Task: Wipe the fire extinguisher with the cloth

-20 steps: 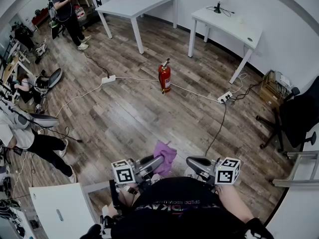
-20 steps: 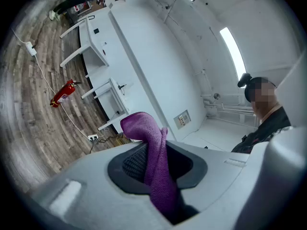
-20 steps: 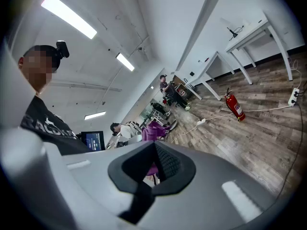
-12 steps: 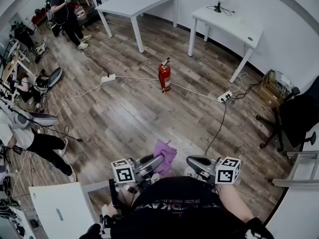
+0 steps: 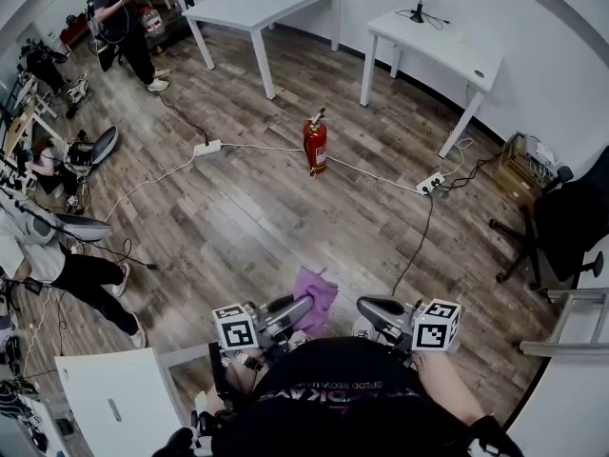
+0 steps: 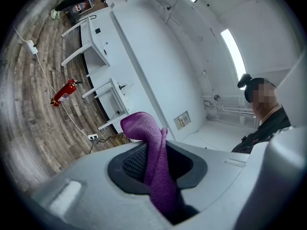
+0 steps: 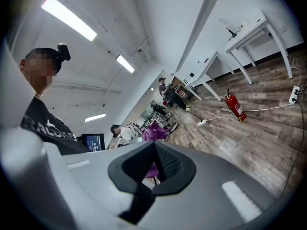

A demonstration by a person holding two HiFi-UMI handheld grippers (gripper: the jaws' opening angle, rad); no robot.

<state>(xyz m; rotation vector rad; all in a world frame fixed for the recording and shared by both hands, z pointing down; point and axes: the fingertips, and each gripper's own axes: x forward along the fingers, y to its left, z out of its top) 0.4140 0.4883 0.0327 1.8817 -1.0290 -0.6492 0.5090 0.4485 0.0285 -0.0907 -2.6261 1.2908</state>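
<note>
The left gripper (image 6: 156,163) is clamping its jaws on a purple terry cloth (image 6: 146,135), which is running up between the ribbed black pads and folding over in a soft hump just past the jaw tips. The right gripper (image 7: 156,163) is keeping its jaws pressed together with nothing between them; the purple showing through the notch beyond them is the cloth in the other gripper. The person is holding both grippers side by side and close to a dark shirt (image 5: 333,388), with the cloth lying just left of the right jaws.

Well ahead of both pairs of jaws, a red cylindrical fire extinguisher (image 5: 315,147) with a black hose and handle is standing upright on the grey-brown wood-plank floor (image 5: 247,227), far apart from the cloth. A thin white cable (image 5: 371,174) is passing by its base and reaching a white power strip (image 5: 430,185) to the right of it. Farther beyond the jaws, two white tables (image 5: 262,6) are standing near the wall. A black office chair (image 5: 561,222) is standing off to the right of the right jaws.
</note>
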